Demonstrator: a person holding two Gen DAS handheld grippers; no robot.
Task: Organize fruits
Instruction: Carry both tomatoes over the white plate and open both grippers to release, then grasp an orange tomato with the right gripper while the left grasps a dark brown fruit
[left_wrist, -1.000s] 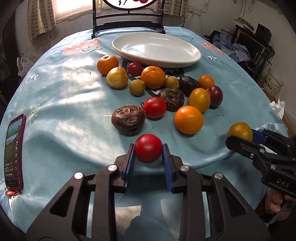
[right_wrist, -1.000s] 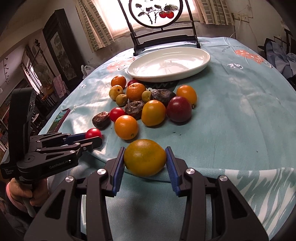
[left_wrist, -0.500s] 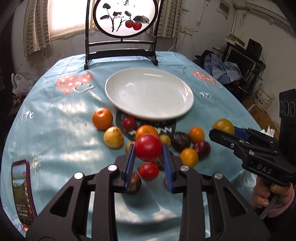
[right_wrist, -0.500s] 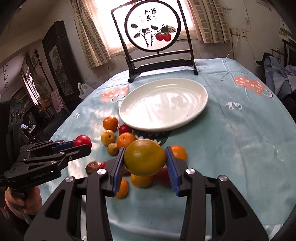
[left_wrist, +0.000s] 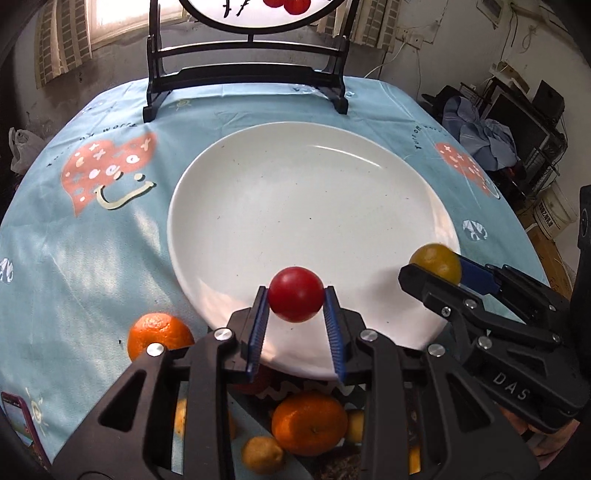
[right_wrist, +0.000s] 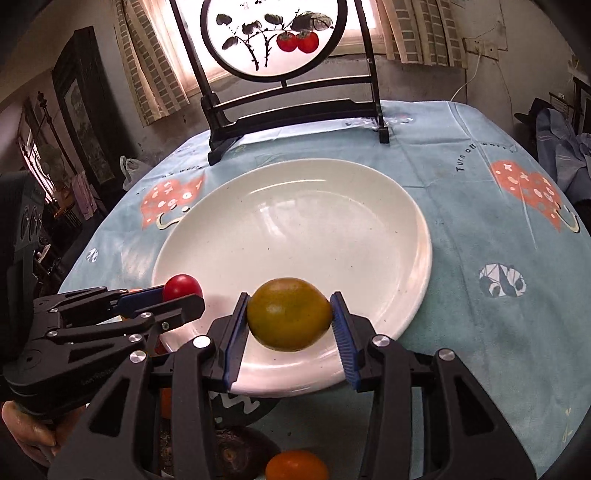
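While both grippers hang over its near rim, the round table in its light-blue printed cloth (left_wrist: 92, 258) carries a big white plate (left_wrist: 310, 206), bare inside. Behind the plate stands a dark wooden screen stand (right_wrist: 291, 107) with painted red fruit. Right gripper (right_wrist: 290, 317): jaws partly spread, blue pads pressing a yellow-green citrus (right_wrist: 290, 314), held above the plate's near edge. Left gripper (left_wrist: 295, 299): jaws nearly closed, clamping a red tomato (left_wrist: 295, 293) over the same edge. Loose oranges (left_wrist: 308, 422) and small yellowish fruits, possibly plums (left_wrist: 262, 458), lie on the cloth under the grippers. Phone (left_wrist: 22, 428) at left edge.
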